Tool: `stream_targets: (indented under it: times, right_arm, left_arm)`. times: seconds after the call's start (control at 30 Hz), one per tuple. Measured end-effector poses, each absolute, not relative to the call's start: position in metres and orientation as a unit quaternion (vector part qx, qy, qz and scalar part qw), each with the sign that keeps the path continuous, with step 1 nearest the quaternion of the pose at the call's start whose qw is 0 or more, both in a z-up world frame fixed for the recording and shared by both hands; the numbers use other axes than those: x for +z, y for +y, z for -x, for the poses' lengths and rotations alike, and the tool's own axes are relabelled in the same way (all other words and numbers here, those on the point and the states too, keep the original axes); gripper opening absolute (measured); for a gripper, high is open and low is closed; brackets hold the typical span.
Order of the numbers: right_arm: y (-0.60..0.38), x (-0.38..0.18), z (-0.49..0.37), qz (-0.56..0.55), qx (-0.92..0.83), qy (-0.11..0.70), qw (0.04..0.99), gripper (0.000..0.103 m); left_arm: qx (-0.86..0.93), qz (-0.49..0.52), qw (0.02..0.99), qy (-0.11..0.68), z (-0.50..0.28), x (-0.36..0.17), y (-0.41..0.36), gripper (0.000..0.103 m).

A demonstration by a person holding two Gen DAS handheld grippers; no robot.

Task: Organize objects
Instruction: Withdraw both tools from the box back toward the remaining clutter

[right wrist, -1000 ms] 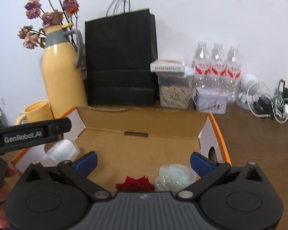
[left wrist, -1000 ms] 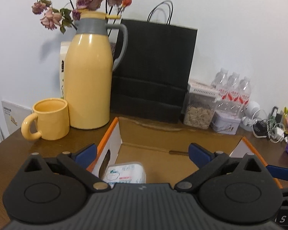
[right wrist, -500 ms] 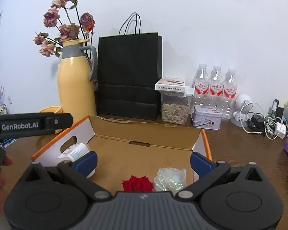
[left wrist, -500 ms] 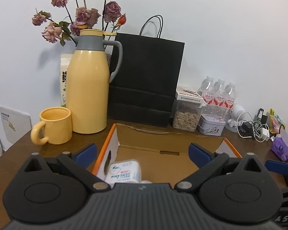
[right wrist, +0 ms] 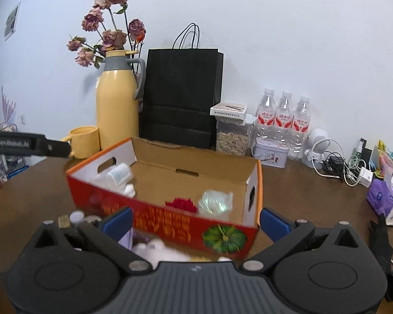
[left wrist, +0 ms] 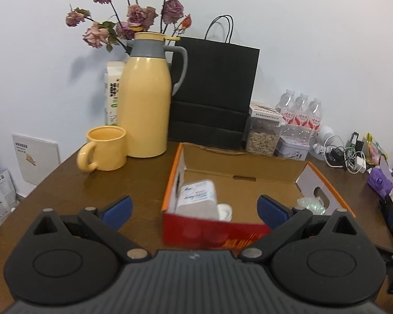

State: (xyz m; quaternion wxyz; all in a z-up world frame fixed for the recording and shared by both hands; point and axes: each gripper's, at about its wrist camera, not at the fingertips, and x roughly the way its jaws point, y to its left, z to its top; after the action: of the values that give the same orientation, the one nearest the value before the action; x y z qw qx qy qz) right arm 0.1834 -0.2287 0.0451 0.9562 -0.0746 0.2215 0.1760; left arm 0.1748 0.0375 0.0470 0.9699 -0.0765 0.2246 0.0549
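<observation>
An open red and orange cardboard box sits on the brown table. Inside lie a white tissue pack, a red flower and a clear crumpled wrapper. My left gripper is open and empty, just in front of the box. My right gripper is open and empty, in front of the box. Several small loose items, white and purple, lie on the table below the right gripper, blurred.
A yellow thermos with dried roses, a yellow mug and a black paper bag stand behind the box. A seed jar, a tin, water bottles and cables line the back right.
Both grippers have pulled back and up from over the box, so its red front wall now shows. Both stay open and empty. Loose items came into the right view.
</observation>
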Motion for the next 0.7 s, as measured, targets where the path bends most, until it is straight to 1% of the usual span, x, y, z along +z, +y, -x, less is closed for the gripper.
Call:
stream_targets:
  times: [0.43, 0.7]
  right_arm:
    - [-0.252, 0.017, -0.135, 0.081, 0.169, 0.247, 0.951, 0.103]
    - [-0.251, 0.006, -0.110, 0.083, 0.175, 0.245, 0.950, 0.103]
  left_arm:
    - [0.059, 0.061, 0.971, 0.224, -0.125, 0.036, 0.055, 0.103]
    - [0.046, 0.054, 0.972, 0.225, -0.099, 0.023, 0.054, 0.103]
